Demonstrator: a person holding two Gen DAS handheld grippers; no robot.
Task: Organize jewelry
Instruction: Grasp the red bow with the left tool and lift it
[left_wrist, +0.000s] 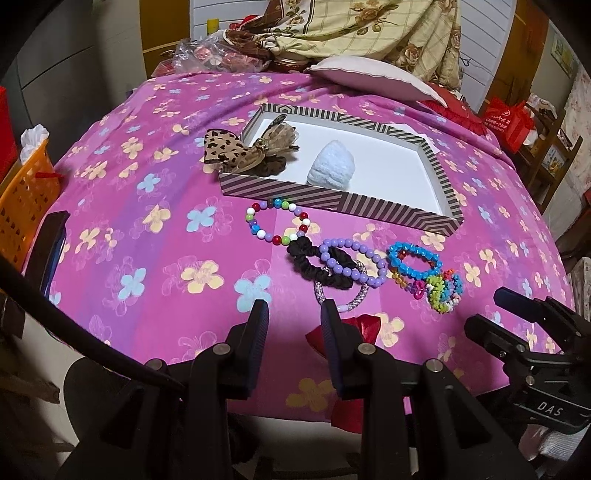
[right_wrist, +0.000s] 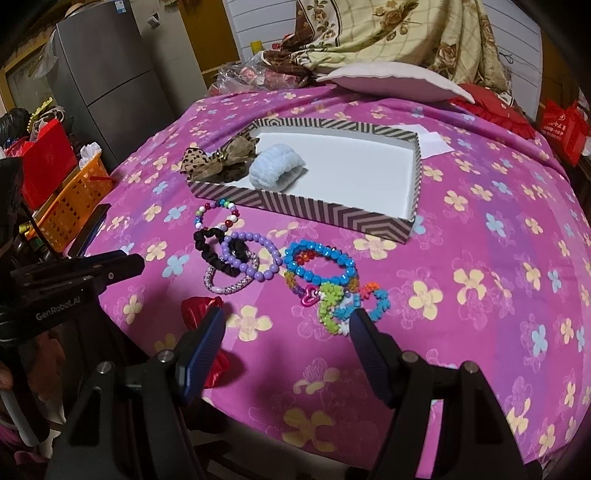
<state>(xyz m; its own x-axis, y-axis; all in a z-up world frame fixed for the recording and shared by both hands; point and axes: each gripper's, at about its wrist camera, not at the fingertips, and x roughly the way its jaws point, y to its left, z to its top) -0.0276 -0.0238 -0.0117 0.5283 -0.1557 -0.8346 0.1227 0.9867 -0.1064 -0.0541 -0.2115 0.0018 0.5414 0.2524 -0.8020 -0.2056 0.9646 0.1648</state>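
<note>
Beside the striped box (right_wrist: 332, 218), bracelets (right_wrist: 317, 262) crowd; both tools (left_wrist: 291, 317) (right_wrist: 288, 325) hover open, empty.

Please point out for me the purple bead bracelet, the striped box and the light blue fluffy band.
purple bead bracelet (left_wrist: 364, 280), left wrist view, on its lower bead row.
striped box (right_wrist: 325, 216), right wrist view, on its near outer wall.
light blue fluffy band (right_wrist: 277, 170), right wrist view, on its middle.

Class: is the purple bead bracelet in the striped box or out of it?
Out. The purple bead bracelet lies on the pink bedspread, overlapping a black scrunchie, in front of the striped box.
</note>
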